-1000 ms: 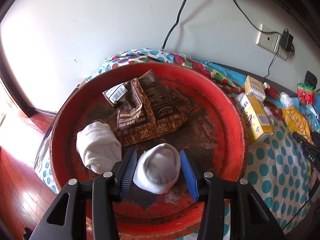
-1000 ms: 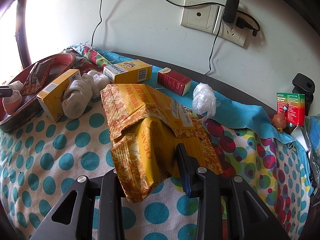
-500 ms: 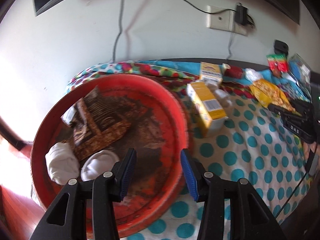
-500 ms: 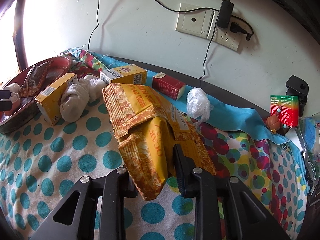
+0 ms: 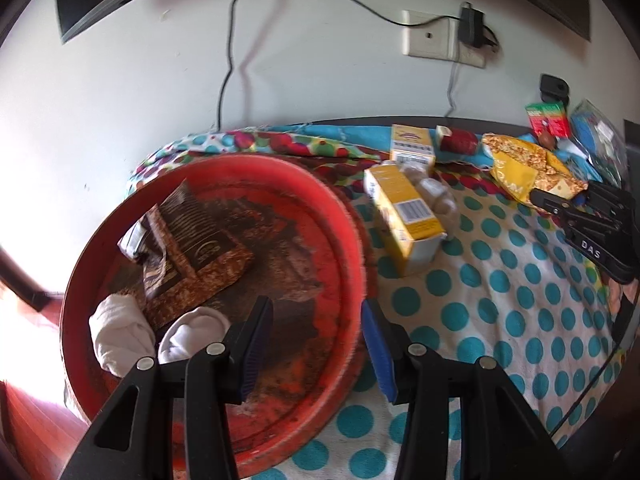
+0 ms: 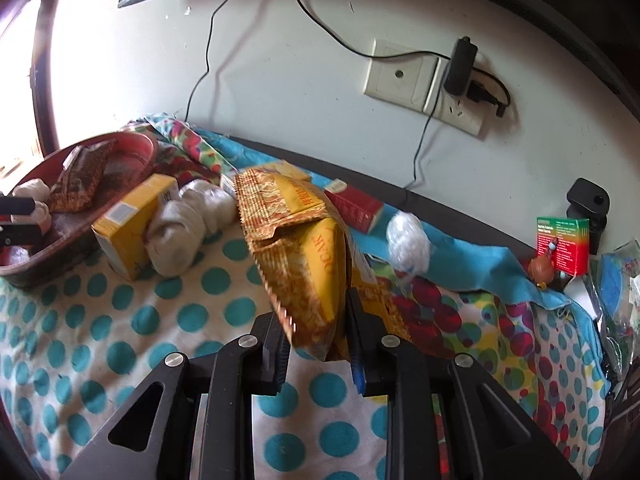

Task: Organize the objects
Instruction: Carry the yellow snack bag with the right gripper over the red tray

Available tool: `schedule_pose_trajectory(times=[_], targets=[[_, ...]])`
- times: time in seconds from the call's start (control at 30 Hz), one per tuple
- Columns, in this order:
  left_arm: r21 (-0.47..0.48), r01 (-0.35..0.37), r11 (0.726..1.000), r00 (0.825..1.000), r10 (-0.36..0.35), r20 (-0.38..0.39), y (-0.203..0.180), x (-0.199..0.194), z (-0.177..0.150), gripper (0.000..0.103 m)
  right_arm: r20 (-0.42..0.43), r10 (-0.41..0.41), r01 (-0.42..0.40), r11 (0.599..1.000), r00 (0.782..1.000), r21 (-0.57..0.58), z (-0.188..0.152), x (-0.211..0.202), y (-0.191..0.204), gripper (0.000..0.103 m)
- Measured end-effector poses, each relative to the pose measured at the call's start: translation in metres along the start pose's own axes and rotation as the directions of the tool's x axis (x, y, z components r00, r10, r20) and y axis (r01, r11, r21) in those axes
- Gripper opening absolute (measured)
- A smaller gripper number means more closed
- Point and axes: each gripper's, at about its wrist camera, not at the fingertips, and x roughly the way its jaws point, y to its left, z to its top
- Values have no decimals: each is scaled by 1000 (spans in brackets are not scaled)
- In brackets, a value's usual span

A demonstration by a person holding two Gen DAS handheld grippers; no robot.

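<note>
A round red tray [image 5: 348,216] holds brown snack packets [image 5: 200,248] and two rolled white socks [image 5: 120,332]. My left gripper [image 5: 316,312] hangs open over the tray's right side with nothing between its fingers. The nearer sock [image 5: 196,332] lies just left of it. In the right wrist view my right gripper [image 6: 316,312] is closing its jaws tight, the pads pressing on a yellow snack packet [image 6: 308,264] that is lifted and tilted off the dotted cloth. A second yellow packet [image 6: 384,304] lies under it. The left wrist view shows that packet [image 5: 516,172] far right.
On the polka-dot cloth [image 6: 120,320] a yellow box [image 6: 132,220] and rolled socks [image 6: 180,232] lie beside the tray [image 6: 24,268]. Behind are a red box [image 6: 356,208], a plastic wad [image 6: 408,240] and a green-red box [image 6: 564,244]. A wall socket [image 6: 404,80] has cables.
My left gripper swung right, away from the white sock that was between its open fingers. My right gripper closed on the yellow packet and raised it off the cloth.
</note>
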Motion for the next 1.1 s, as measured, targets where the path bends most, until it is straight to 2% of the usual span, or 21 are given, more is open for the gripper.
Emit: schedule_pose_trajectory(times=[0.2,0.6,0.8,1.1], targets=[[-104,23,994,1000,-23,-3,26,0,-1,47,38,2,-2,1000,999,-25,21,-13,17,21],[-179,25,984,1000,-23,12,50,-4,-2,47,106,78,-74,996,991,-41,65,-36,52,21],[-258,16,966,1000,-12,15,75,-8,-5,47,135,150,-137,985,979,-104,92,-40,94,21],[-296,4,955,999,5,31,92,-17,-7,47,103,253,-229,953,962,-197,118,-26,162,21]])
